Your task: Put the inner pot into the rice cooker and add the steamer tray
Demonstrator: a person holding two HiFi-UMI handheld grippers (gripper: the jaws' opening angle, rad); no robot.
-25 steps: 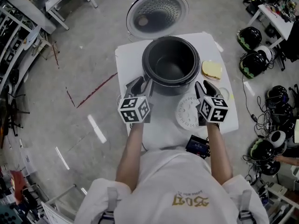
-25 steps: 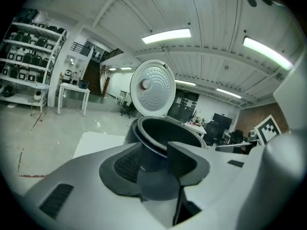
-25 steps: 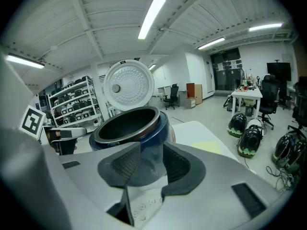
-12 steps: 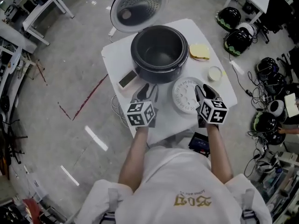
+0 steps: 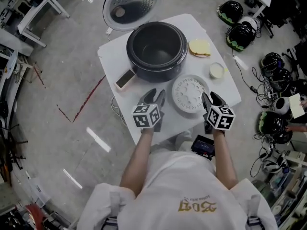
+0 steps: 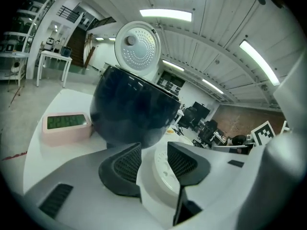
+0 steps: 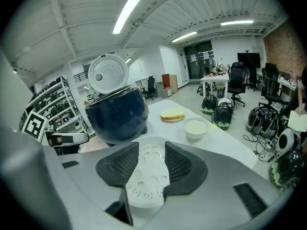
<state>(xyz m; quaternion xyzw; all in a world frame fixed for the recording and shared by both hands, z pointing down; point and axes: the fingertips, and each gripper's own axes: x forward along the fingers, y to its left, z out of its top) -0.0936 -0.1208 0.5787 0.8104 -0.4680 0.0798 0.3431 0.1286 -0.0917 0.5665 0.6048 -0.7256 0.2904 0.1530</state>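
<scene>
The dark rice cooker (image 5: 156, 47) stands at the back of the white table (image 5: 112, 61) with its lid (image 5: 132, 4) tipped up behind it and a dark pot inside. The white round steamer tray (image 5: 189, 94) lies flat in front of it. My left gripper (image 5: 156, 96) hovers at the tray's left edge, open and empty; the cooker (image 6: 134, 109) looms just beyond its fingers. My right gripper (image 5: 213, 99) is at the tray's right edge. Its jaws have just been opening, nothing is gripped, and the tray (image 7: 146, 176) shows below the gap.
A pink device with a green display (image 5: 125, 79) lies left of the cooker. A yellow slice on a plate (image 5: 200, 47) and a small white bowl (image 5: 217, 70) sit at the table's right. Helmets (image 5: 240, 37) and cables crowd the floor at the right.
Both grippers have drawn back from the cooker's sides toward the table's near edge and sunk lower. They now flank the steamer tray.
</scene>
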